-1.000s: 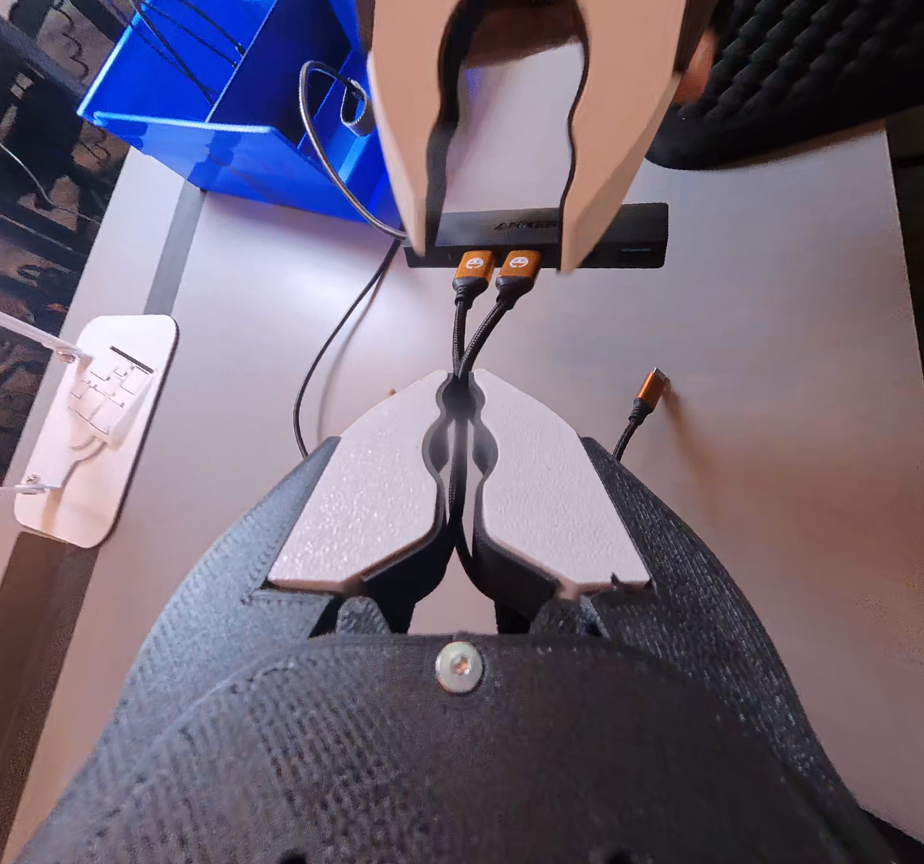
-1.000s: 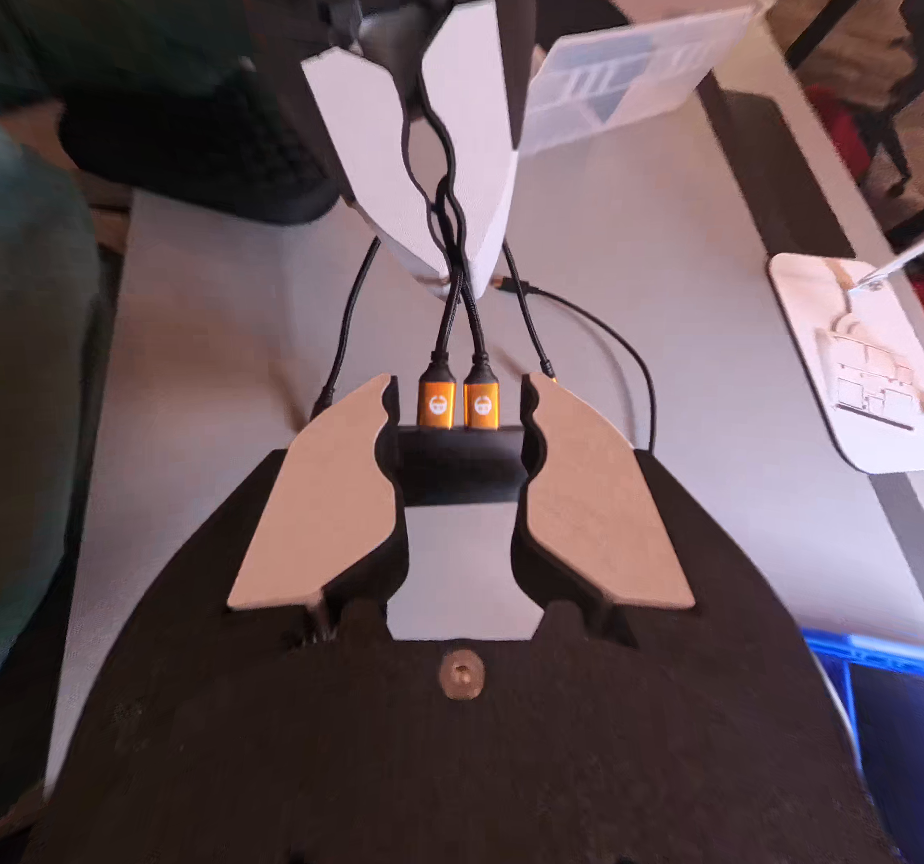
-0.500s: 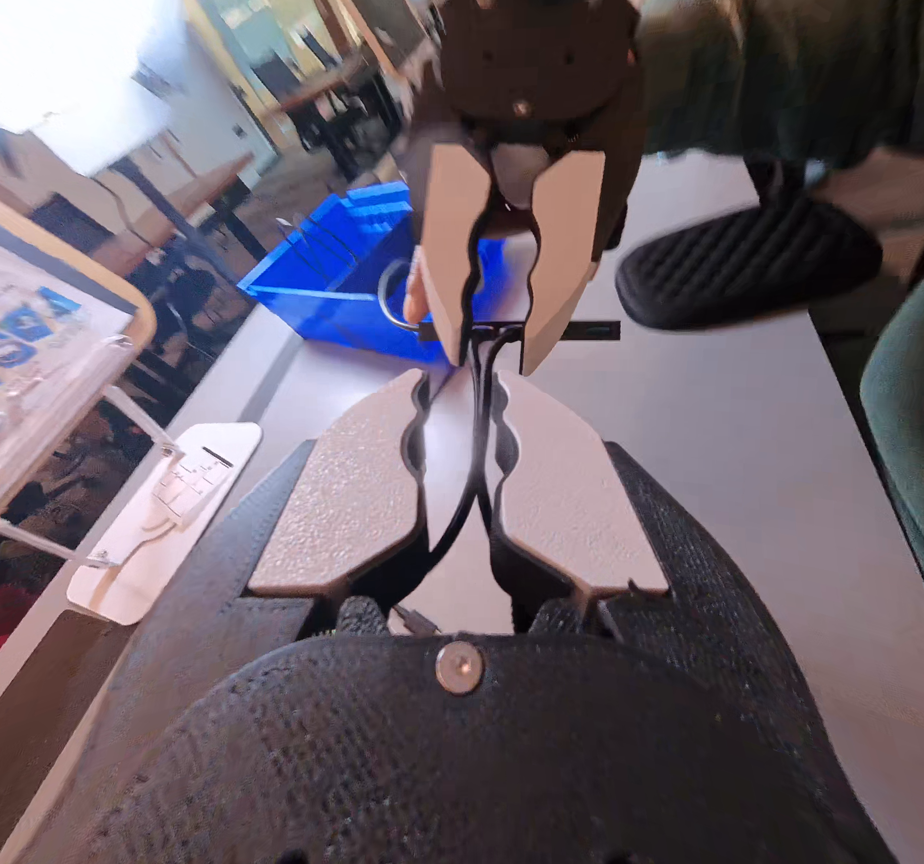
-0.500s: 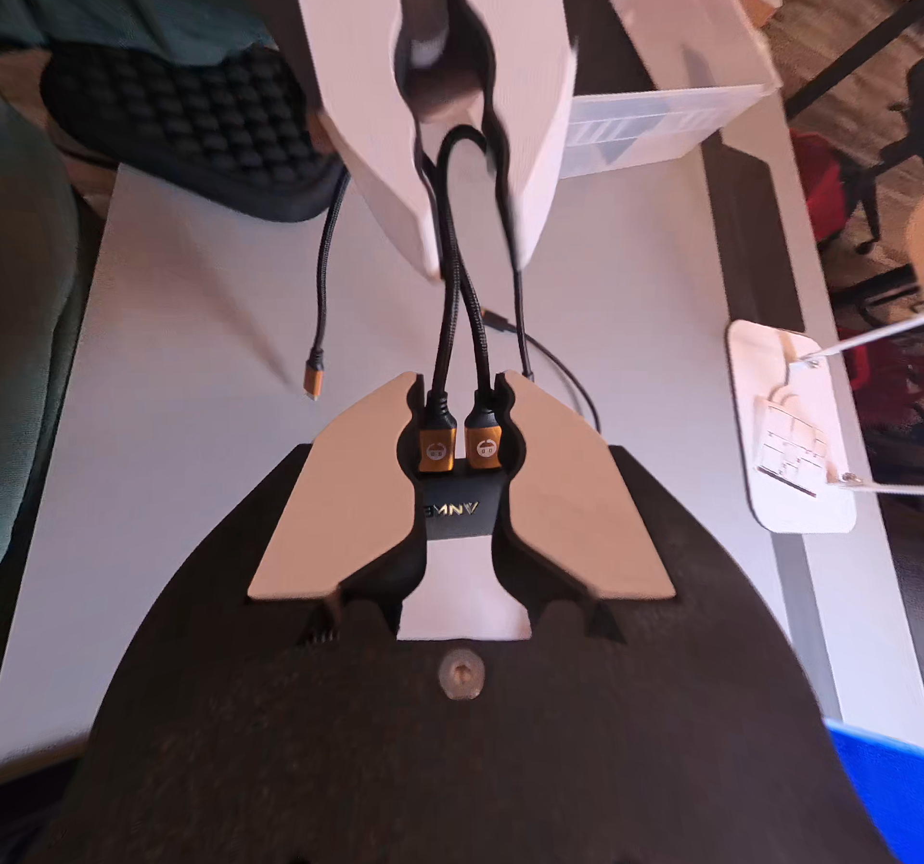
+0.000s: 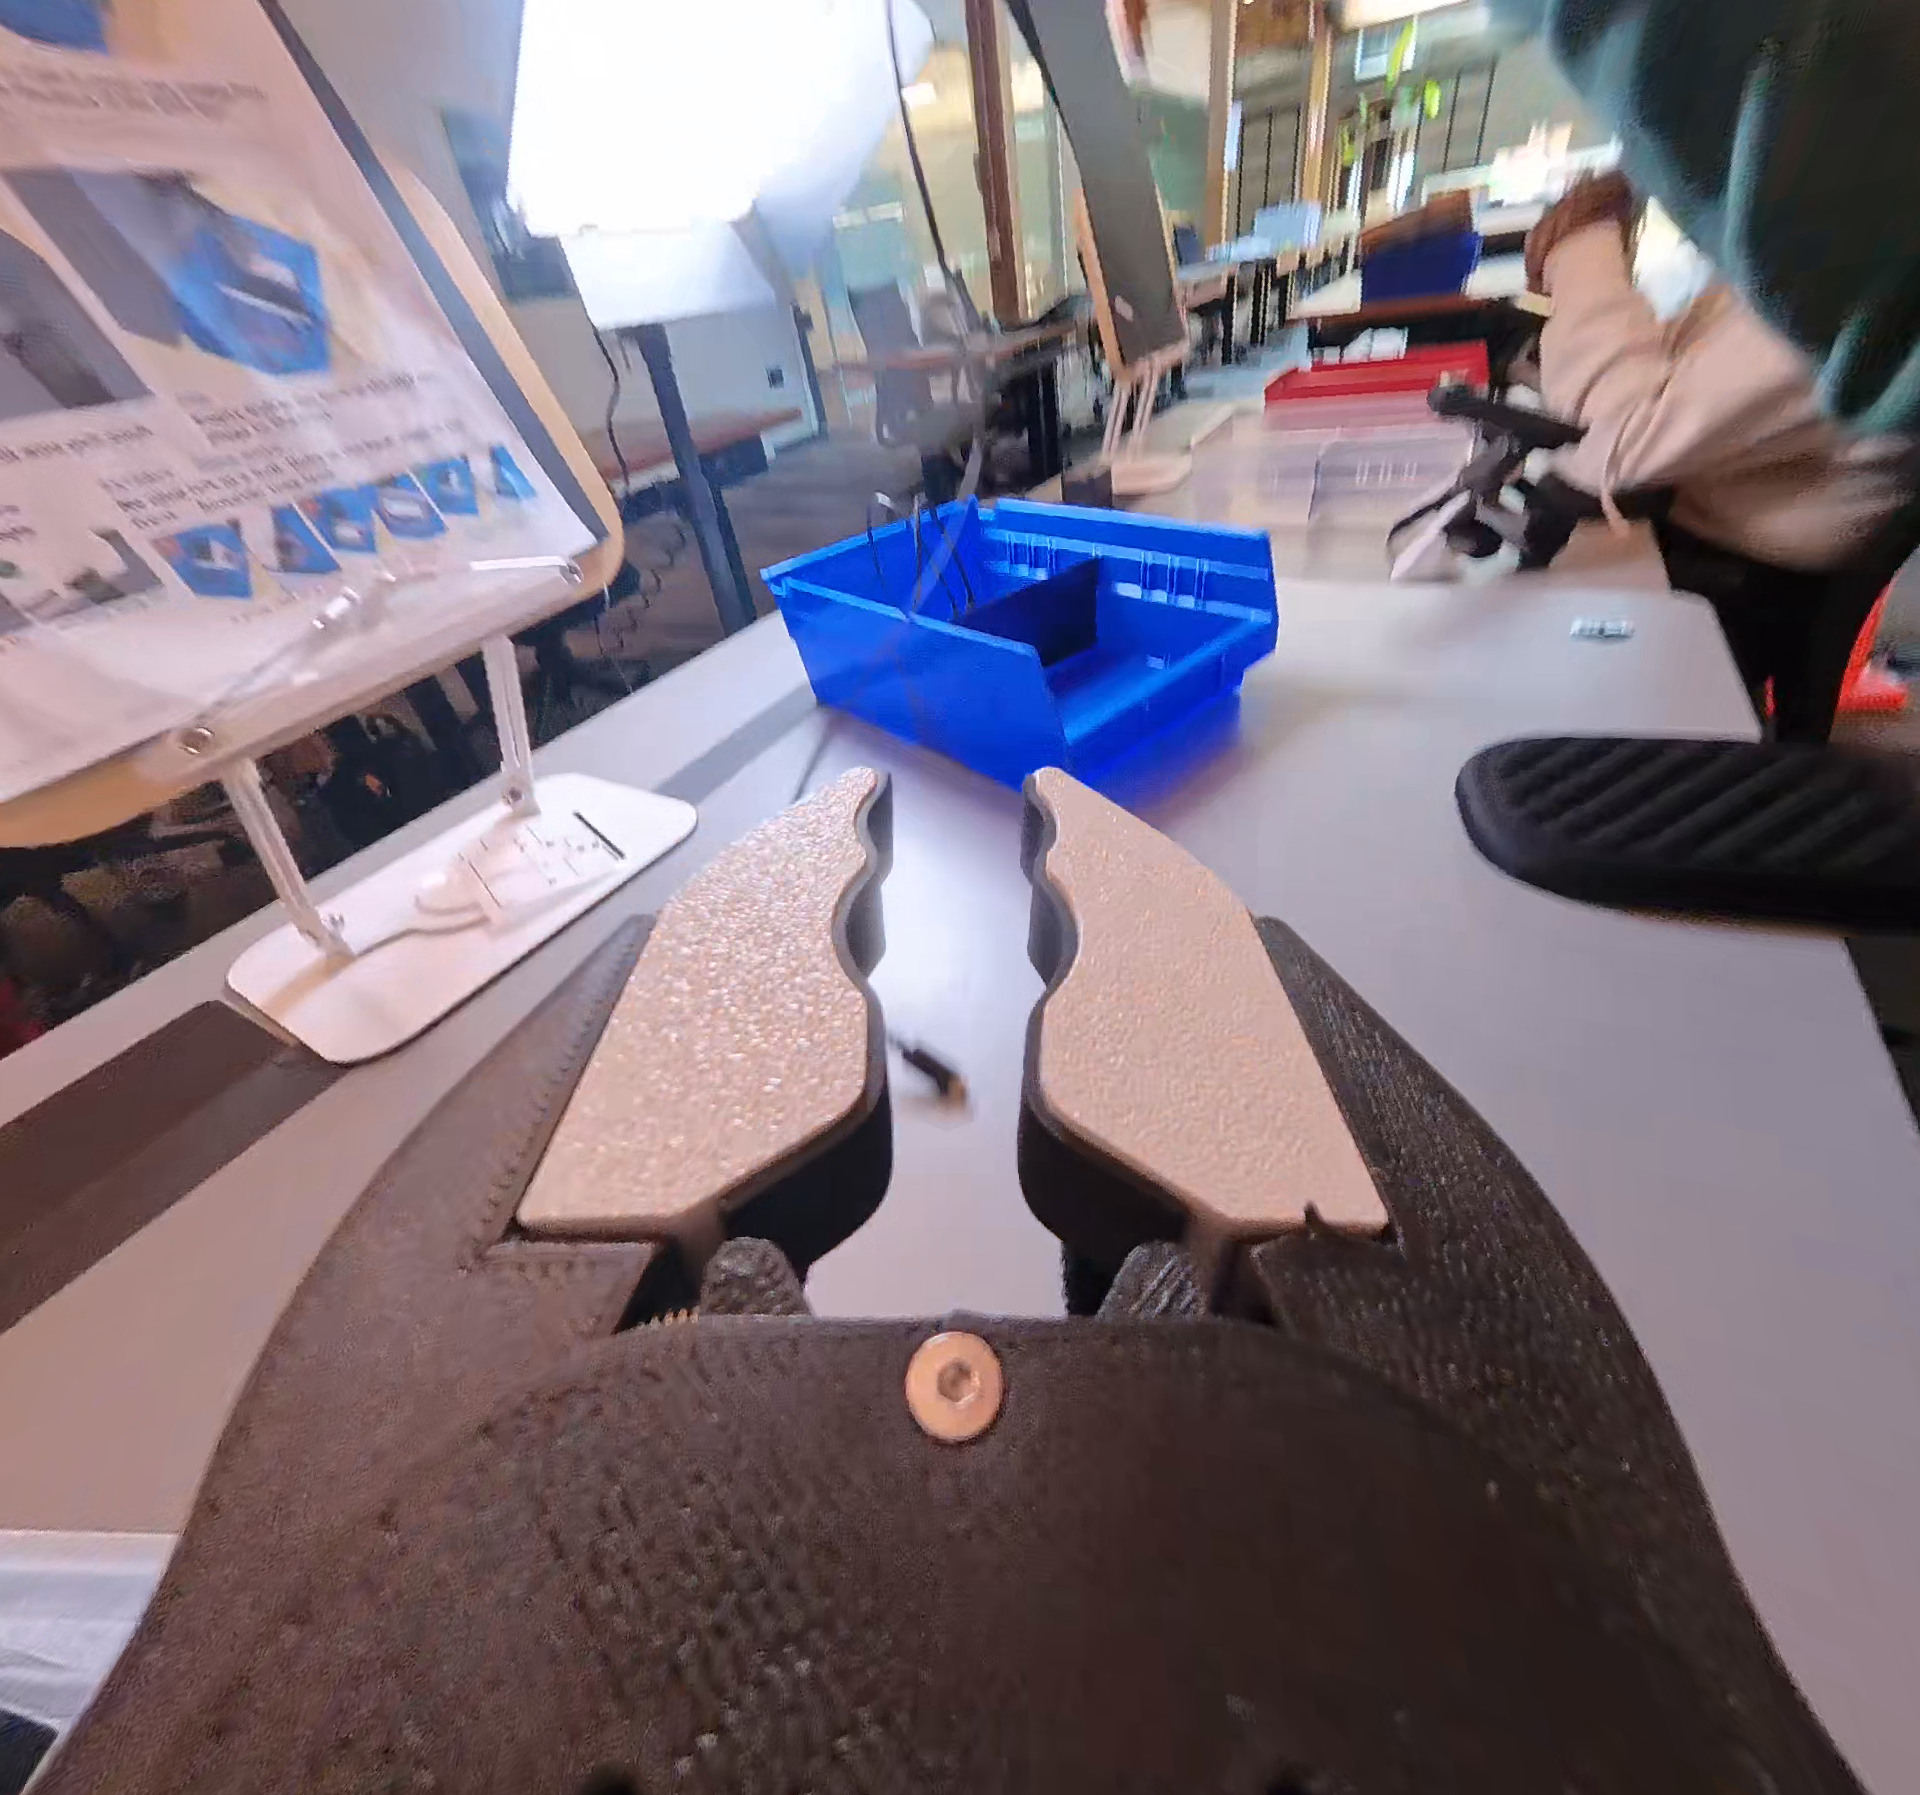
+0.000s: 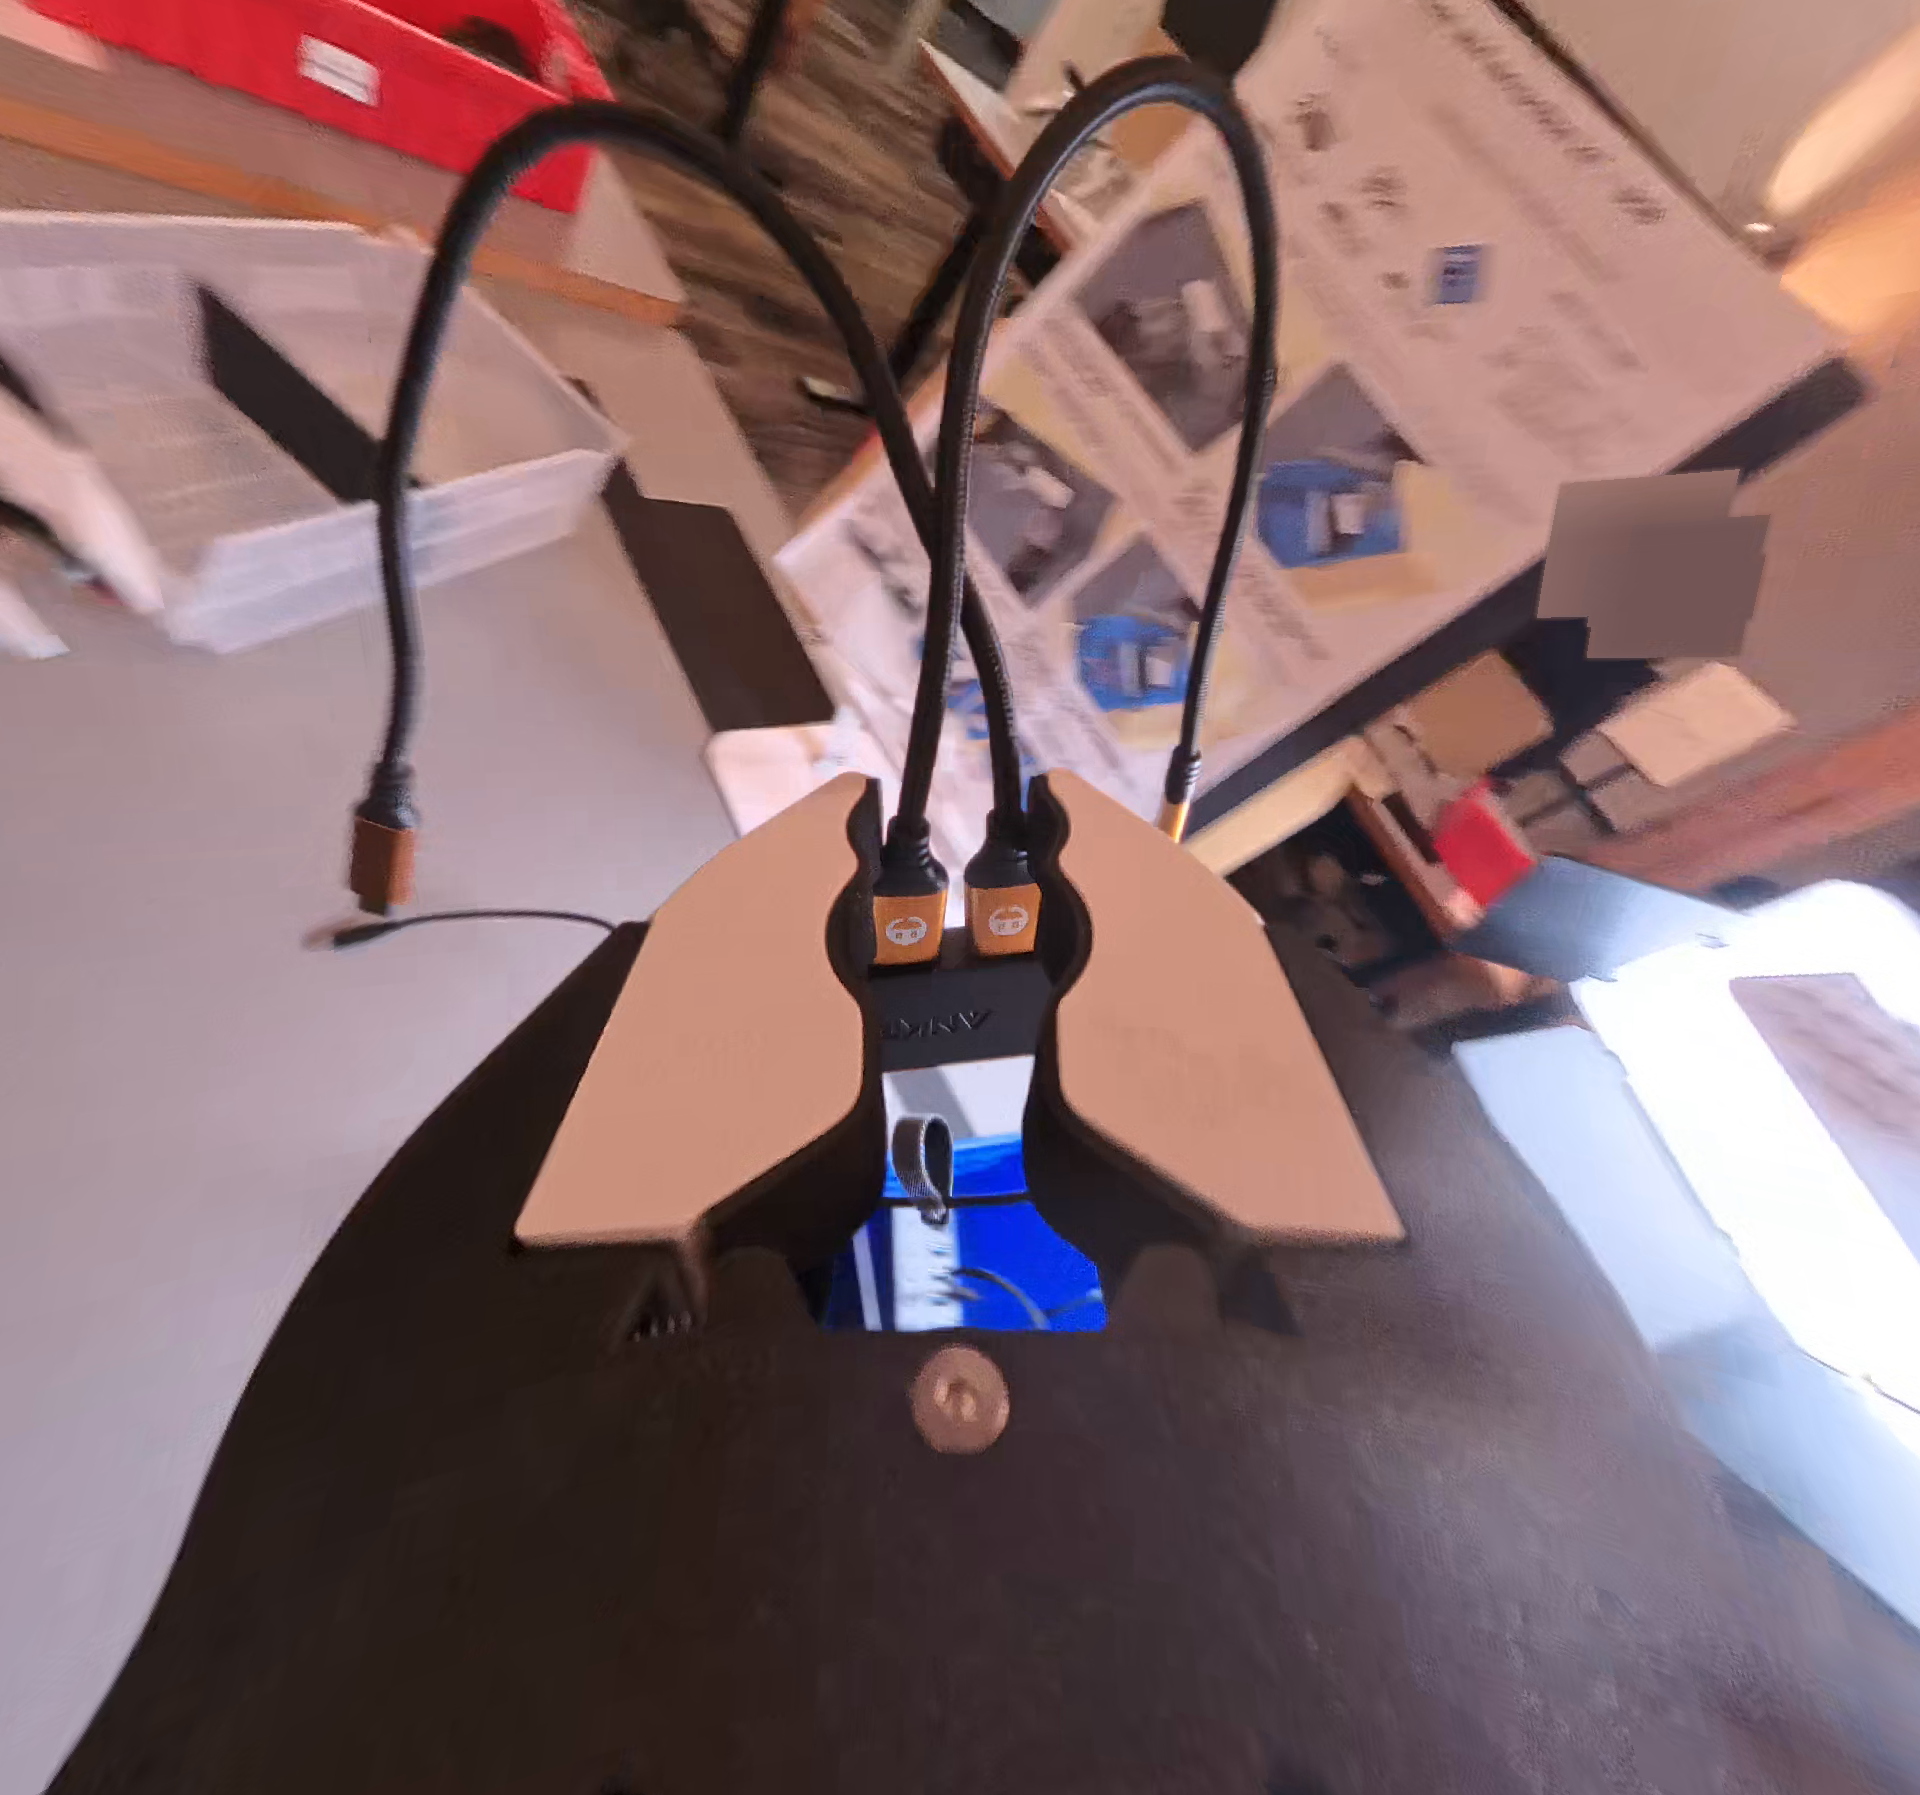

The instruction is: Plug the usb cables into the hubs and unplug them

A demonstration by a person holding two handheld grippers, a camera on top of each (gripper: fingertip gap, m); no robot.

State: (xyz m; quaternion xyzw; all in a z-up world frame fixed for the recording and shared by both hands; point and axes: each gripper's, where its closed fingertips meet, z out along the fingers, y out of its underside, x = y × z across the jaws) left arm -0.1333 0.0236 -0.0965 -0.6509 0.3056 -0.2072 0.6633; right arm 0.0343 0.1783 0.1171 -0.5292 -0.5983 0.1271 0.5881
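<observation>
My right gripper [image 6: 956, 795] is shut on the black hub [image 6: 956, 1018] and holds it in the air. Two orange USB plugs [image 6: 909, 919] sit side by side in the hub. Their black braided cables [image 6: 1049, 187] arc upward and hang down, with free orange ends at the left [image 6: 382, 862] and the right [image 6: 1179, 805]. My left gripper [image 5: 956, 800] is open and empty, low over the grey table [image 5: 1455, 1070]. A small cable end [image 5: 935, 1080] lies on the table between its fingers. The hub does not show in the left wrist view.
A blue bin [image 5: 1029, 665] stands ahead of my left gripper and shows under the hub [image 6: 956, 1267]. A white document stand [image 5: 468, 904] is at the left, a black armrest [image 5: 1683, 841] at the right. A thin black cable [image 6: 468, 919] lies on the table. Tip to tip, the grippers are about 30 cm apart. The black armrest [image 5: 1683, 841] lies around 35 cm away from my left fingertips.
My left gripper has let go of the two cables, opened and tilted up. My right gripper has lifted the hub with both cables plugged in, over the blue bin.
</observation>
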